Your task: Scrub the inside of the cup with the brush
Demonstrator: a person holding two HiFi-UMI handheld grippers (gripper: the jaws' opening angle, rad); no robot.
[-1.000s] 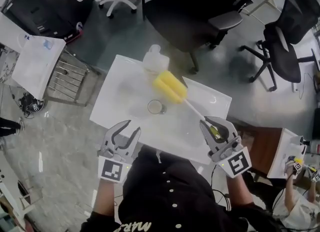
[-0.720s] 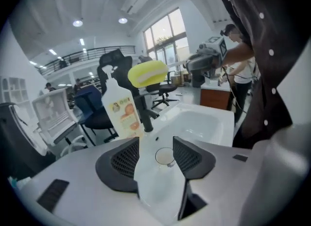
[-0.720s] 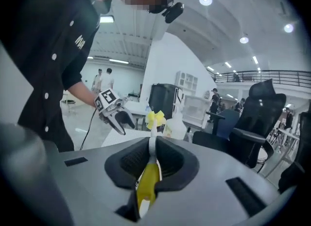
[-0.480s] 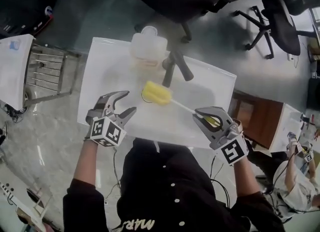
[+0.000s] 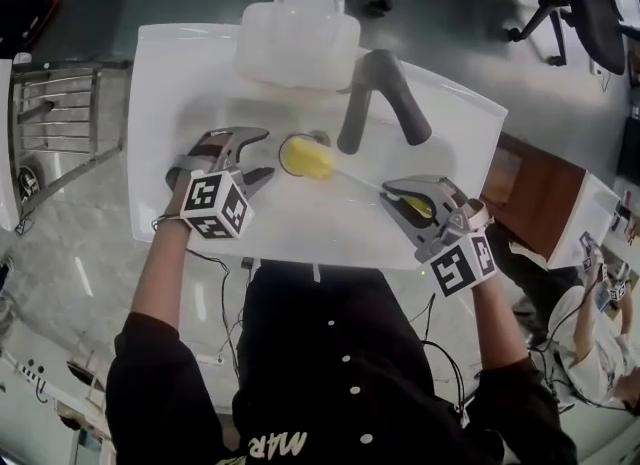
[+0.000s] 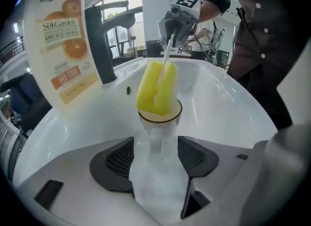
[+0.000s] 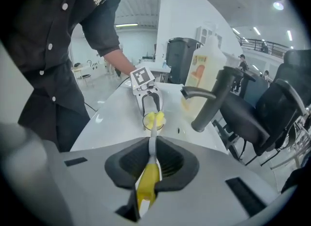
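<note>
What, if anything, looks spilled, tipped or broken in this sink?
Nothing stands out. The cup stands upright in the white sink, the yellow brush sits at its mouth, and the detergent bottle beside the faucet stands too. No spill or damage shows.

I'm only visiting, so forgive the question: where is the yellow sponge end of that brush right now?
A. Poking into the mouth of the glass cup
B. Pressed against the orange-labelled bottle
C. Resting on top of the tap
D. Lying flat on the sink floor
A: in the left gripper view the sponge end dips inside the rim of the cup, while the right gripper clamps the handle.
</note>
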